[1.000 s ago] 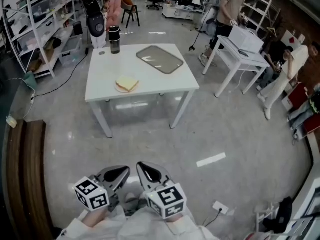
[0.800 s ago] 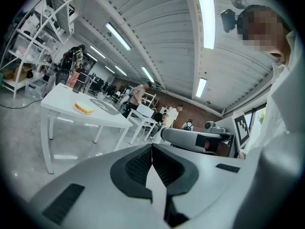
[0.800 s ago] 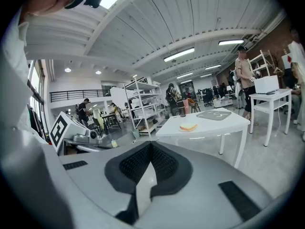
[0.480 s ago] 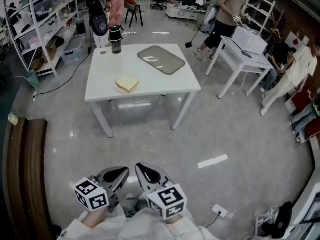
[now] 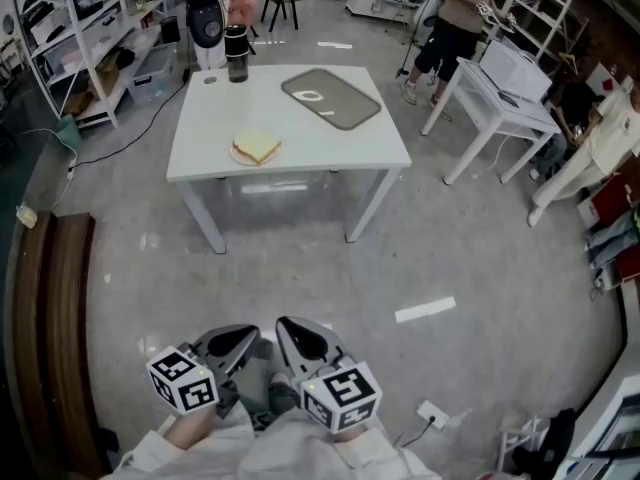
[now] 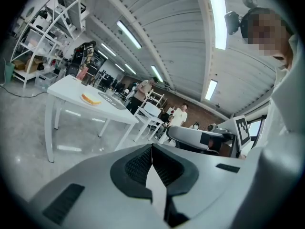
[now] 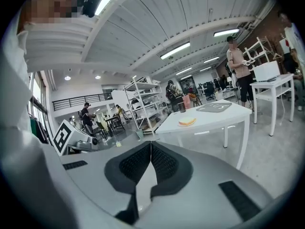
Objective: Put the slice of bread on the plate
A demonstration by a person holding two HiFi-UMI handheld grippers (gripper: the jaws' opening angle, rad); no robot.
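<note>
A slice of bread [image 5: 259, 147] lies on a small plate [image 5: 240, 155] near the front left of a white table [image 5: 375, 151]. The bread [image 6: 90, 98] shows far off in the left gripper view, and the bread [image 7: 187, 122] shows far off in the right gripper view too. My left gripper [image 5: 240, 339] and right gripper [image 5: 292, 332] are held close to my body, well short of the table. Both are shut with nothing between the jaws.
A grey tray [image 5: 331, 97] lies on the table's far right and a dark bottle [image 5: 236, 53] stands at its far left corner. Shelving [image 5: 90, 28] lines the left, a wooden bench [image 5: 50, 338] sits at near left, a second white table [image 5: 505, 98] and a person [image 5: 455, 28] stand at the right.
The view has drawn slightly nearer to the table, and the person at the back right has walked. Both grippers stay shut near my body.
</note>
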